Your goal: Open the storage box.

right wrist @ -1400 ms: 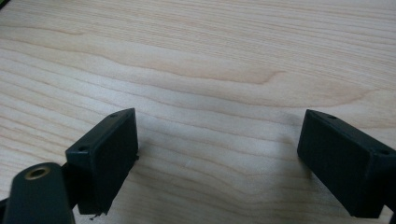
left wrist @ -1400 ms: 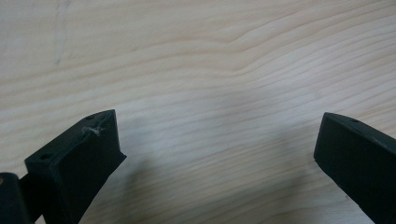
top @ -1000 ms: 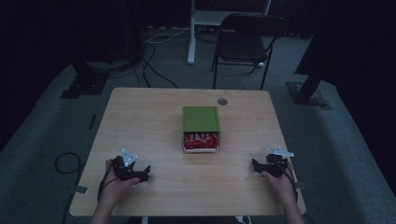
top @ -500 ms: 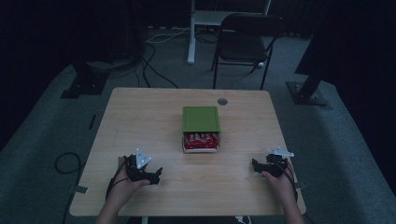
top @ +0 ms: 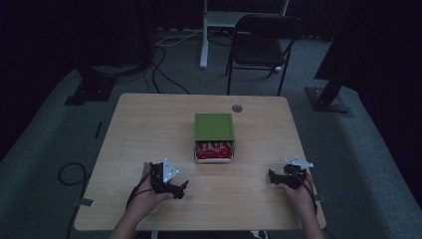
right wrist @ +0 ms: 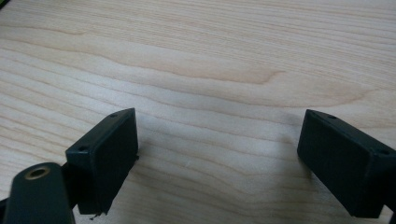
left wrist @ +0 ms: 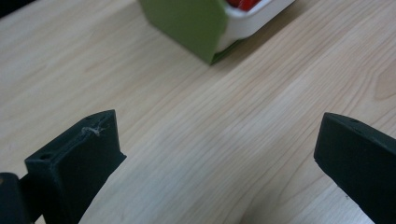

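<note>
A: Where's the box (top: 214,136)?

B: Mid-table (top: 149,124), ahead of you. Your left hand-held gripper (top: 180,187) and right hand-held gripper (top: 271,176) both stand wide apart, empty.

A: Handling?

B: Probably light, its green sleeve (left wrist: 189,23) smooth; take it by the sides.

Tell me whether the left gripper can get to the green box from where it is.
Probably yes: the left gripper is open, and bare table lies between it and the green box.
</note>
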`<action>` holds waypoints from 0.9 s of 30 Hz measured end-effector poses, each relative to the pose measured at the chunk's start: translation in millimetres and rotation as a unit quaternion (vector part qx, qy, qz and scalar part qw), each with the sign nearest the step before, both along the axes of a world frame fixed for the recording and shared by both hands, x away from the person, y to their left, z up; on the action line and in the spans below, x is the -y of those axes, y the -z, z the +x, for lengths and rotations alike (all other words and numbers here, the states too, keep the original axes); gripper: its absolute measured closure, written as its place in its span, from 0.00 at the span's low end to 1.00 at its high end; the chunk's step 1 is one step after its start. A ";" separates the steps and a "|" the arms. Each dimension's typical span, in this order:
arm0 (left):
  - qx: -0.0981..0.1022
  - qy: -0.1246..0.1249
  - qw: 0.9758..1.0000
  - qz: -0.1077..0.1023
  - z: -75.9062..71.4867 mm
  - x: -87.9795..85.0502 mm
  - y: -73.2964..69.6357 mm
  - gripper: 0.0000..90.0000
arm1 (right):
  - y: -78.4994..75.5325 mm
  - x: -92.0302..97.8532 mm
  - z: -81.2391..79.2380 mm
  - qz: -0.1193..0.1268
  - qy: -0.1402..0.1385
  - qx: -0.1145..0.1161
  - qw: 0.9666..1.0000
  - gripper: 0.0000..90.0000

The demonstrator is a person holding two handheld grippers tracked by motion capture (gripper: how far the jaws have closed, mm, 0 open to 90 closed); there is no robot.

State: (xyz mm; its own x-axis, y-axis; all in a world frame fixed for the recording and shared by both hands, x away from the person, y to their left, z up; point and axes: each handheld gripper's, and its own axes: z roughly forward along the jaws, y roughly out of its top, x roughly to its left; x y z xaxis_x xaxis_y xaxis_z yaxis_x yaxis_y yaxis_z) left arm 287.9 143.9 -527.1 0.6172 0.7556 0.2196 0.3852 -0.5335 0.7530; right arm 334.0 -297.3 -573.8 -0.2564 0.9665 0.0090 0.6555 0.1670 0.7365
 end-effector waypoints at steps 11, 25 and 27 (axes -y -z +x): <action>0.024 0.064 0.997 0.019 1.0 29.5 -1.8 0.01 | 0.0 -0.1 0.0 0.001 0.001 0.000 1.000 0.13; 0.052 0.137 0.989 0.026 0.9 59.0 -3.3 0.01 | 0.0 -0.2 -0.1 0.001 0.001 0.000 1.000 0.13; 0.058 0.145 0.987 0.035 1.8 62.8 -4.1 0.01 | -0.1 -0.1 -0.1 0.001 0.001 0.000 1.000 0.13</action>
State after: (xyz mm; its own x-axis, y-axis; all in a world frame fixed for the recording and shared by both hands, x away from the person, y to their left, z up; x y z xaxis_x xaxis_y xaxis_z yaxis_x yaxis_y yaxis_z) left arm 289.7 81.2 -523.0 0.7735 0.5308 0.3465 0.1220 -0.6611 0.7403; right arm 334.0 -297.1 -573.7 -0.2546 0.9670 0.0114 0.6565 0.1641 0.7363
